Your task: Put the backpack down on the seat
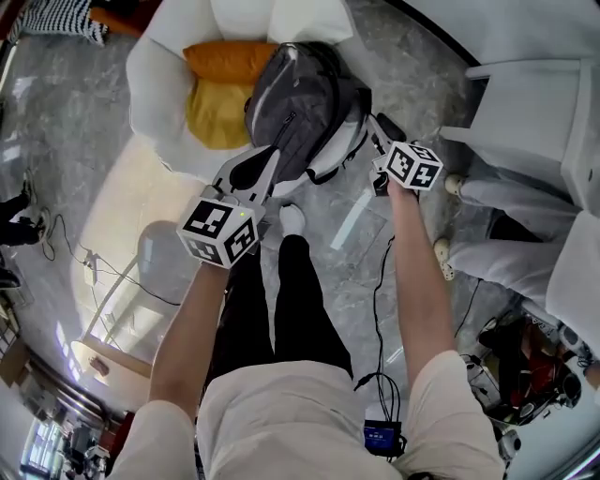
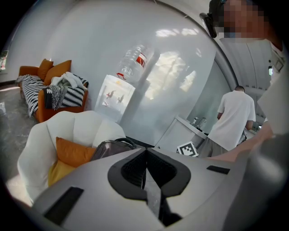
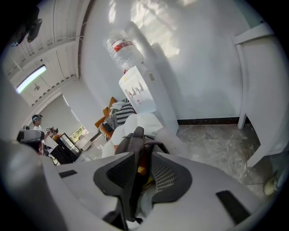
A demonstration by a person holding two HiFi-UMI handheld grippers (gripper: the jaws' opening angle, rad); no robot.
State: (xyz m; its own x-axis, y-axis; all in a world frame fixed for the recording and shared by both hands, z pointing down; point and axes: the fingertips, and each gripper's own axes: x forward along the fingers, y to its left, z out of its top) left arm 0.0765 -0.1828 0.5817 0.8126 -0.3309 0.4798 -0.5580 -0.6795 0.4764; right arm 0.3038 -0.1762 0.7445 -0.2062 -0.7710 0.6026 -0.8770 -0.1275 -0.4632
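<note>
One strap (image 2: 153,195) is pinched in the left tongs (image 2: 145,154), likely steadying the grey backpack (image 1: 300,108) on the white armchair (image 1: 155,84) seat. The right tongs (image 3: 143,155) stand part-spread around a second strap (image 3: 131,189), not pressing it.

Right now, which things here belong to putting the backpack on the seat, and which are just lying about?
Job: grey fabric backpack; white padded armchair; left tongs, shut on its grey strap; right tongs, open around its black strap.
Lying about: orange cushion; yellow cushion; white water dispenser; black-and-white striped throw.
</note>
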